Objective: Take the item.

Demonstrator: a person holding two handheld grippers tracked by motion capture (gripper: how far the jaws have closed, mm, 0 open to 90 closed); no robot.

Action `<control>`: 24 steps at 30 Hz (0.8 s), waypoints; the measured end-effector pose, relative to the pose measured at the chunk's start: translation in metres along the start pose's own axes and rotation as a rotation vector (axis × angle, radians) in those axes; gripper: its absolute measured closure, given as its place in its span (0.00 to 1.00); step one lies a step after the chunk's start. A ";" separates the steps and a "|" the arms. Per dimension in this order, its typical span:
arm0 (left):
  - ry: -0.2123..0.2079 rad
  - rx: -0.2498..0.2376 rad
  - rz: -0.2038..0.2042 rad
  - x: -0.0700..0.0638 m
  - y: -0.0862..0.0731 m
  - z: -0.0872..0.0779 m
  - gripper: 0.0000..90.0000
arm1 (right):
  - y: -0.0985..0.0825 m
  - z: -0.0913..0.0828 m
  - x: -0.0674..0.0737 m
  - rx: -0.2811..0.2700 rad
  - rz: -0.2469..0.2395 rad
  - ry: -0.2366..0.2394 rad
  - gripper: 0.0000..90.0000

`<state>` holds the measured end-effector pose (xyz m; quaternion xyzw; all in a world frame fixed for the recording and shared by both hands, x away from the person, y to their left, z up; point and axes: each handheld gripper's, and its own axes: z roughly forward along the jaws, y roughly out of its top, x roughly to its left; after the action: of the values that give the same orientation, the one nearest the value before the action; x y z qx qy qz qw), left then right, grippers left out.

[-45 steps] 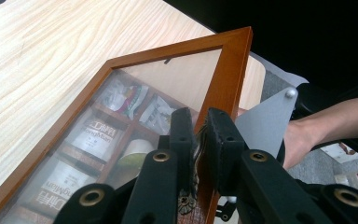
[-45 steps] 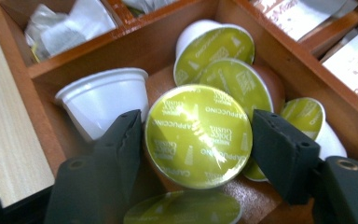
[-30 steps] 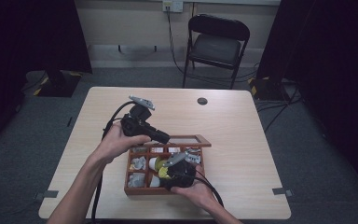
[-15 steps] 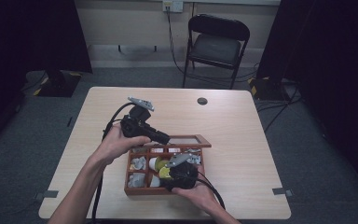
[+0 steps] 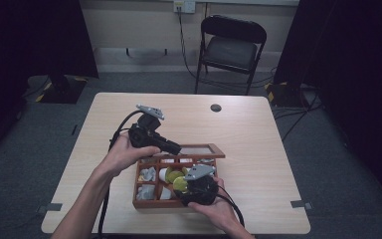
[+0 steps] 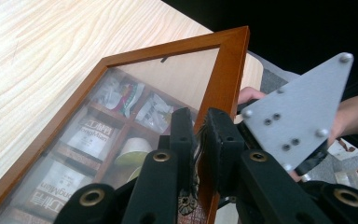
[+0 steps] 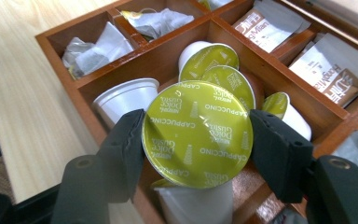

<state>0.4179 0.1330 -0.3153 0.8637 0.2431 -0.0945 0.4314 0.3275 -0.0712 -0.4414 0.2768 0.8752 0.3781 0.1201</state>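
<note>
Right gripper (image 7: pixel 196 140) clamps capsule (image 7: pixel 196 134) by its rim; it may slip. Left gripper (image 6: pixel 199 135) pinching lid (image 6: pixel 226 84) at 12 o'clock could let it drop

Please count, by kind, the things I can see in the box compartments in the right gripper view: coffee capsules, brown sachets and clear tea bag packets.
Coffee capsules: 6
Brown sachets: 2
Clear tea bag packets: 2
Total: 10
</note>
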 end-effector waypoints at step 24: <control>-0.006 0.004 0.005 0.000 -0.001 0.001 0.90 | -0.013 -0.046 -0.011 -0.133 0.050 -0.011 0.42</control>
<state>0.4177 0.1328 -0.3161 0.8649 0.2393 -0.0963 0.4306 0.3119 -0.1122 -0.4191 0.2921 0.8403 0.4368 0.1334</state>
